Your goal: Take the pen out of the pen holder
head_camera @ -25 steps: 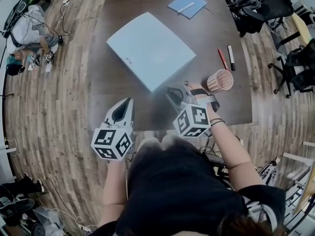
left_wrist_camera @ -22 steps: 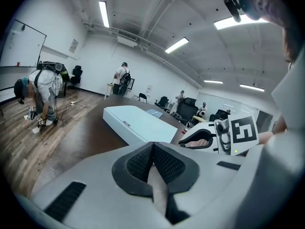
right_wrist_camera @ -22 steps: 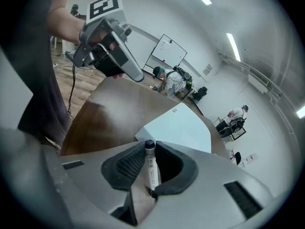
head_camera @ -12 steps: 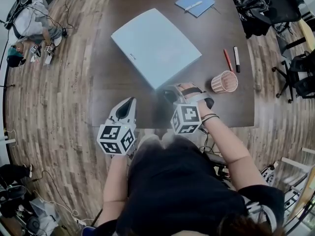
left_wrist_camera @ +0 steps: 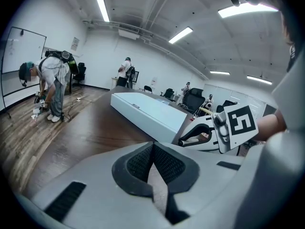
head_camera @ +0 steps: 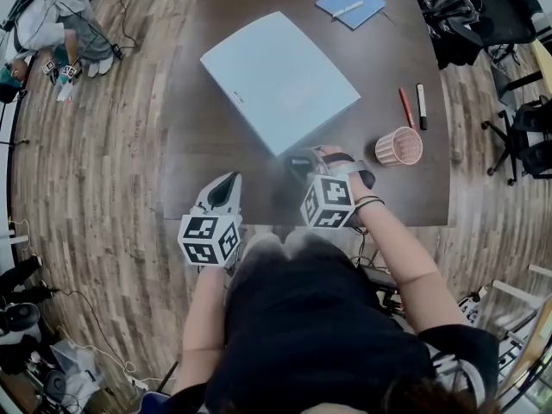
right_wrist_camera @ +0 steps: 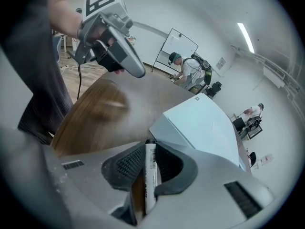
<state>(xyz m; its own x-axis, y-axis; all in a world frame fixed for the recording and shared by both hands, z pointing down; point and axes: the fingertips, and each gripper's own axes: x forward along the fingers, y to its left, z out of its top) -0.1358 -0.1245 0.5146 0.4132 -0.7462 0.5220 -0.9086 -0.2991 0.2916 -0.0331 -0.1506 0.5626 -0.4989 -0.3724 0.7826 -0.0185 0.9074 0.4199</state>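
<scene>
While my left gripper (left_wrist_camera: 153, 163) hung closed on nothing, my right gripper (right_wrist_camera: 148, 149), left of the pen holder (head_camera: 398, 146), pinched the pen (right_wrist_camera: 150, 175) along its barrel, which I judged light, stiff and slick.

A big pale box (head_camera: 280, 80) stands just ahead of the right gripper (head_camera: 302, 158), its near corner close. That gripper's jaws have just eased a little wider but still hold a pen (right_wrist_camera: 149, 171). On its right, bare table (head_camera: 405, 188) reaches a pink cup (head_camera: 398, 146), with a red pen (head_camera: 405, 108) and a marker (head_camera: 422, 106) lying beyond. The tabletop between it and the left gripper (head_camera: 228, 181) is open. Left of that gripper a strip of table ends at the floor (head_camera: 103, 188).
</scene>
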